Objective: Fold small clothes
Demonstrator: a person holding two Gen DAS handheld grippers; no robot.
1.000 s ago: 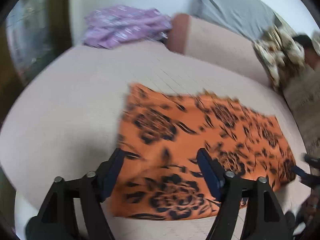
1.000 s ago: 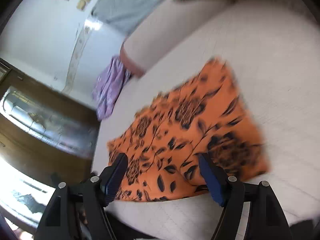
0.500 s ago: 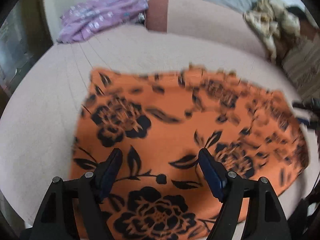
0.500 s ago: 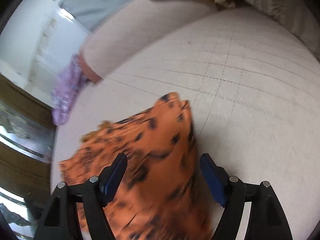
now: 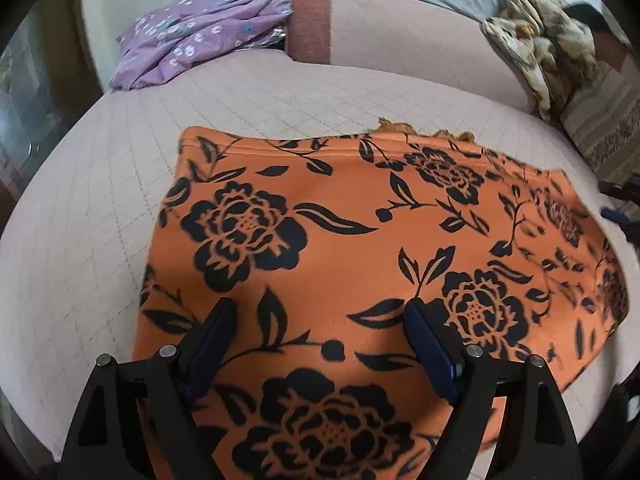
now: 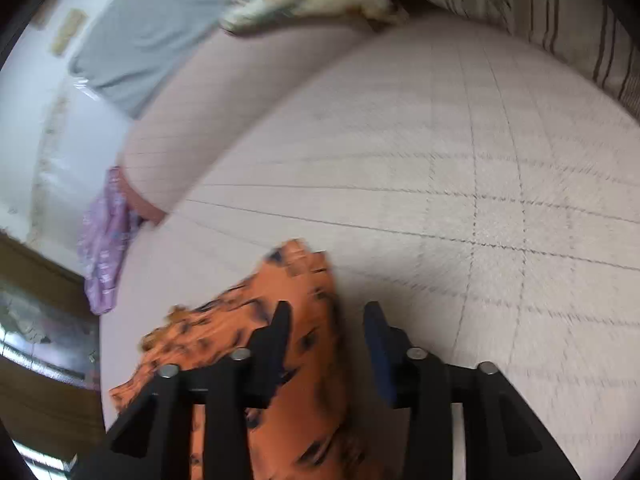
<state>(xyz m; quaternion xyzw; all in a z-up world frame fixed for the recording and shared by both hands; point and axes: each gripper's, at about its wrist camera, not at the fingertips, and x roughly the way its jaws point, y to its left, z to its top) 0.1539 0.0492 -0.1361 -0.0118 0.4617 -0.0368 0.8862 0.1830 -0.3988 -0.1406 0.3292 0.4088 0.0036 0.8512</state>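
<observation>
A: Orange floral garment (image 5: 360, 248) position?
B: Flat on quilted pink bed (image 5: 92, 216), long axis running left to right.
A: Jaws?
B: Left gripper (image 5: 316, 332) opening above garment; right gripper (image 6: 326, 334) closing over its edge, nothing pinched.

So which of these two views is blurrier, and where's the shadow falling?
Right wrist view is blurrier: the quilted bedspread and orange floral garment smear. Left wrist view is sharp; a soft shadow falls on the garment between the fingers.
</observation>
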